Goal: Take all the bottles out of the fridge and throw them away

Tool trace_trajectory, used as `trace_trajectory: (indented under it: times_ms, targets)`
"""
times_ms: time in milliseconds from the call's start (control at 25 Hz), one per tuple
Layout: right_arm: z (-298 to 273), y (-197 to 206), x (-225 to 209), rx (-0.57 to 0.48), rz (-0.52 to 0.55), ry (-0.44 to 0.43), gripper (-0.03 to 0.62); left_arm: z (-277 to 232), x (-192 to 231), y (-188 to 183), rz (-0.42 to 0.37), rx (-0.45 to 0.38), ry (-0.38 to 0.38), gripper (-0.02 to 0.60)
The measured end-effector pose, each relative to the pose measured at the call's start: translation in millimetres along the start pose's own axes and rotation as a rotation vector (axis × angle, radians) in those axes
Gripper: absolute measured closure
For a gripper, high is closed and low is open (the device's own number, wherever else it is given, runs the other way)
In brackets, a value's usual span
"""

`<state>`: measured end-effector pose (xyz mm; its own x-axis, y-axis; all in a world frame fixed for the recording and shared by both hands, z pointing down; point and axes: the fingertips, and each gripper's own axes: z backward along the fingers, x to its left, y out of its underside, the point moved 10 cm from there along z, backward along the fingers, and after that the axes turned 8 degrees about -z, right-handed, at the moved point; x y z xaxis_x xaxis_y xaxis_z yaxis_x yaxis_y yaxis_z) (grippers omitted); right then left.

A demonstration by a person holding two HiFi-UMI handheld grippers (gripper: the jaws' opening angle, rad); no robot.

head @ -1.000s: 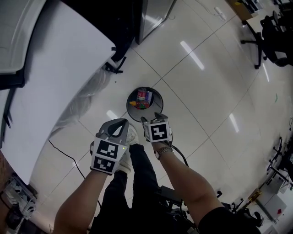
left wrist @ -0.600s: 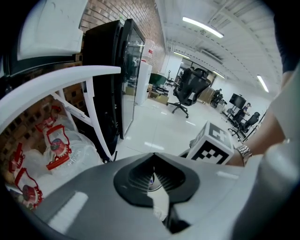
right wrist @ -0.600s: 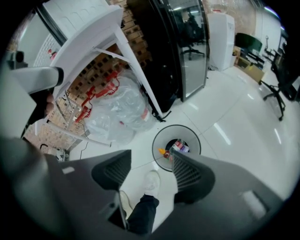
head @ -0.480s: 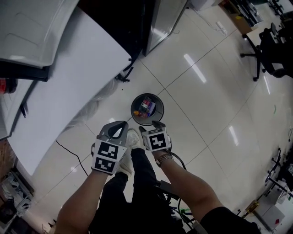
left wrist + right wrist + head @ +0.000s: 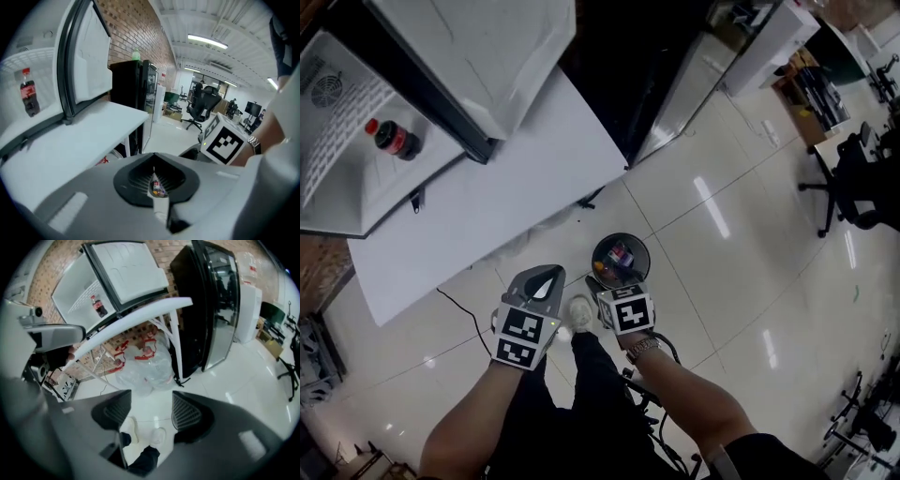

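Observation:
A dark cola bottle with a red cap stands upright on a shelf of the open white fridge, at the upper left of the head view. The left gripper view shows the same bottle far off at left, and the right gripper view shows it behind the raised door. My left gripper is shut and holds nothing. My right gripper is open and empty. Both hang above the floor near a round black bin that holds several bottles. Between the right gripper's pads only shoes and floor show.
A white table carries the fridge; clear plastic bags lie under it. A tall black glass-door fridge stands beside the table. Office chairs and desks are far right. A cable runs across the tiled floor.
Both grippers have risen away from the bin, which looks smaller and farther. The head view has tilted up, bringing the open fridge and the cola bottle into sight. Jaw states are unchanged.

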<state>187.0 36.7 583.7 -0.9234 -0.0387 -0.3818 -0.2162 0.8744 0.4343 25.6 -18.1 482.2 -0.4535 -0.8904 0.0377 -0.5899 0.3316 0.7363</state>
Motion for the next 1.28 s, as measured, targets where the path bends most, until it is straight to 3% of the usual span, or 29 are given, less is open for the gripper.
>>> trace_trajectory:
  times_ms: [320,680,960,1280]
  targets:
    - [33,-72,94,-0.129,0.215,-0.149,0.319,81,39,-19,0.031,-0.148,-0.195,0.577]
    - [43,-123,197,-0.2,0.415,-0.214,0.319,164,95,-6,0.083,-0.228,-0.358,0.578]
    - [34,-166,262,-0.243,0.525,-0.223,0.319,205,138,-1,0.095,-0.256,-0.412,0.577]
    - [12,-218,321,-0.298,0.573,-0.213,0.319,235,189,1,0.093,-0.284,-0.44,0.577]
